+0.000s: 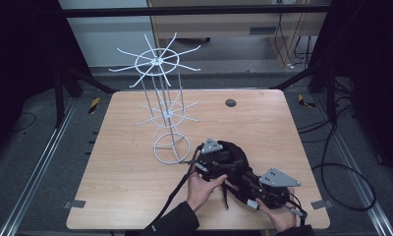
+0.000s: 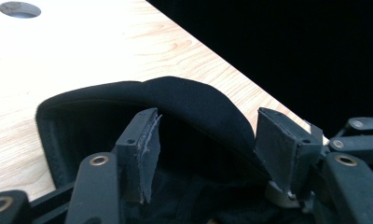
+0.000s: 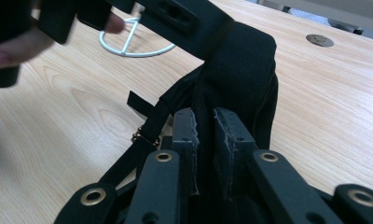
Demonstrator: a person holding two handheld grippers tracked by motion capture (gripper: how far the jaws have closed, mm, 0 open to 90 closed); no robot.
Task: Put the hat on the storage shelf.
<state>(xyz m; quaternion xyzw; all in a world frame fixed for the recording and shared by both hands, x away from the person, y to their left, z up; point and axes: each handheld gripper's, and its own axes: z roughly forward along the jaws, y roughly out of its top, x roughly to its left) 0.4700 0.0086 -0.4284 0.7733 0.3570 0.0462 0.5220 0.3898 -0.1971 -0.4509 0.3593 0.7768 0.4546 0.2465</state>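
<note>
**Black cap held at the near right of the surface**

A black fabric cap (image 1: 234, 153) lies on the wooden surface (image 1: 126, 167), toward its near right part, between the two hands. It looks like a cap with a strap (a small metal buckle shows on the strap (image 3: 145, 135) in the right gripper view), though its full shape is hard to make out under the grippers.

The right tongs (image 3: 204, 140) are pinched onto a fold of the cap's fabric: in the right gripper view the two pads stand close together with a ridge of black cloth squeezed between them. In the high view this gripper (image 1: 270, 189) sits at the near right, with the grey three-cornered plate on top.

The left tongs (image 2: 208, 144) stand wide apart. In the left gripper view the cap's curved brim or edge (image 2: 189, 98) arches just beyond the pads, and dark fabric lies below and between them, but neither pad presses on it. In the high view the left gripper (image 1: 211, 157) is over the cap's left side, held by the left hand (image 1: 202, 189).

A white wire display rack (image 1: 167, 108) stands upright on the surface, just to the left of the cap, its ring base (image 3: 133, 44) near the left gripper. A round grommet hole (image 1: 230, 103) lies farther back, well apart from the cap.
</note>
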